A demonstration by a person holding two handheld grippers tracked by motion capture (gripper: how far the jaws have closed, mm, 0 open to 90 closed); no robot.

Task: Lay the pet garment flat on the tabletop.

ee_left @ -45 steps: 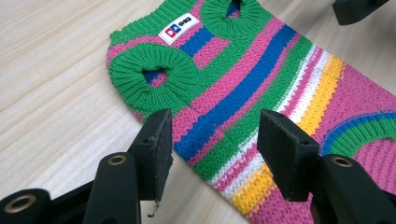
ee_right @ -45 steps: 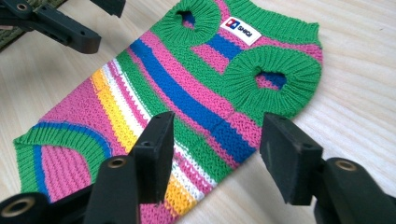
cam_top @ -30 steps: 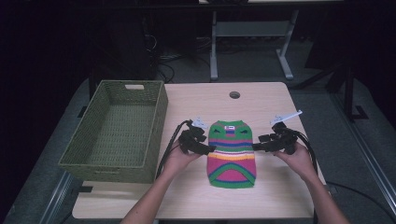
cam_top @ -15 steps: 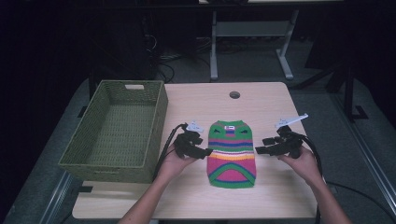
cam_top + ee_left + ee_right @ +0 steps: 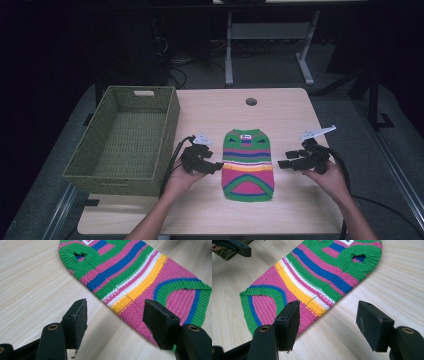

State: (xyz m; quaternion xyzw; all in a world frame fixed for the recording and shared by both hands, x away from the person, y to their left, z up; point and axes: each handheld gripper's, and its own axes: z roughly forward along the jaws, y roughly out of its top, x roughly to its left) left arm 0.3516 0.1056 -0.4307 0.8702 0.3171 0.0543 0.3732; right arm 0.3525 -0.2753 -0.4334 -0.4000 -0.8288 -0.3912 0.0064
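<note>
A small striped knit sweater (image 5: 248, 164) in green, pink, blue, white and yellow lies flat on the wooden table (image 5: 280, 115), its neck toward the far side. My left gripper (image 5: 216, 166) hovers just off the sweater's left edge, open and empty. In the left gripper view the sweater (image 5: 140, 282) spreads ahead of the open left gripper (image 5: 116, 320). My right gripper (image 5: 281, 164) sits just off the right edge, open and empty. Its own view shows the sweater (image 5: 312, 275) ahead and left of the open right gripper (image 5: 328, 322).
A green woven basket (image 5: 125, 142) stands empty at the table's left side, close to the left hand. A round cable hole (image 5: 251, 102) sits near the table's far edge. Dark floor and a metal stand lie beyond the table.
Both grippers have let go of the sweater's sides and drawn outward and slightly toward me. The sweater lies flat where it was.
</note>
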